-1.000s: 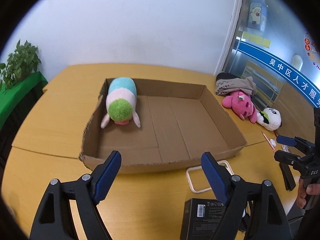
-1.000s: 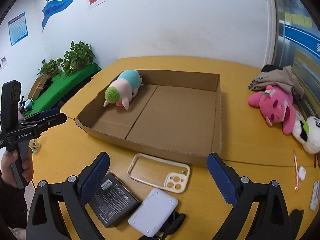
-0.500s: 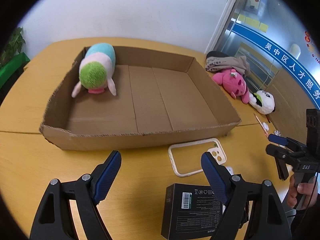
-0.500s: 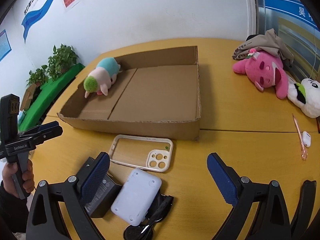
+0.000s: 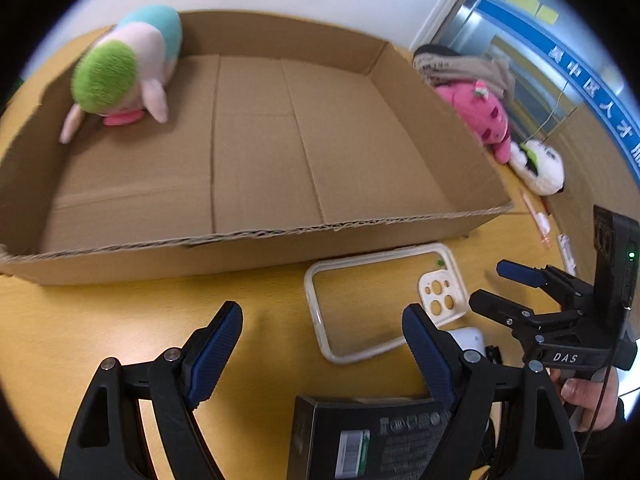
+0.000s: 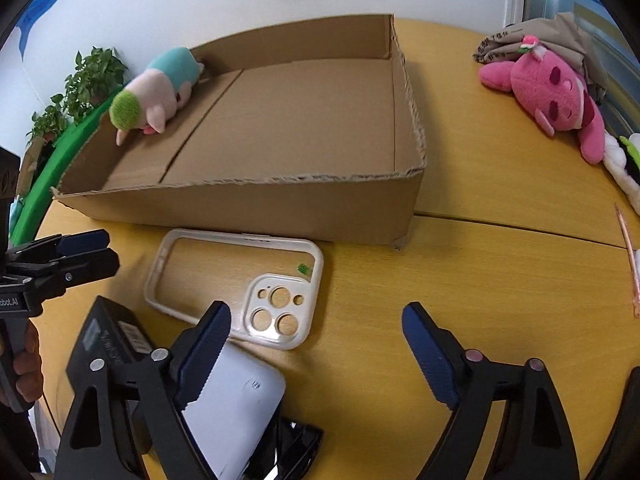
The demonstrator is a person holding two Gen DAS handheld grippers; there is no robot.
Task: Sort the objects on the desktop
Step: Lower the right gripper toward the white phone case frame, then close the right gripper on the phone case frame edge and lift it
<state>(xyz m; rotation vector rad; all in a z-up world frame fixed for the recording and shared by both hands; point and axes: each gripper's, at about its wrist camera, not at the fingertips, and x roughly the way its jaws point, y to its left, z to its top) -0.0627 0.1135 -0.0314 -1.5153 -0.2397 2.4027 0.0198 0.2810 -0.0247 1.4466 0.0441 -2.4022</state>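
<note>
An open cardboard box point(image 5: 256, 236) point(image 6: 240, 182) lies on the yellow table, and a green, pink and teal plush point(image 5: 124, 68) point(image 6: 156, 88) rests in its far left corner. In front of the box are a cream phone case point(image 5: 442, 292) point(image 6: 240, 238), a black carton point(image 5: 384, 436) point(image 6: 108, 336) and a white device point(image 6: 236, 408) point(image 5: 470, 338). My left gripper point(image 5: 320, 320) hangs open over the case's left end, above the carton. The jaws of my right gripper point(image 6: 316, 316) are closing with nothing gripped; its left finger is over the white device.
A pink plush point(image 6: 552, 88), a panda plush point(image 6: 624, 164) and a grey cloth point(image 6: 560, 32) lie at the table's right. A pink pen point(image 6: 630, 256) is near the right edge. Potted plants point(image 6: 88, 80) stand beyond the table's left side. A black object sits under the white device.
Both grippers have come down and tipped toward the table, so the phone case, carton and white device now sit close under them. The right jaws have narrowed slightly.
</note>
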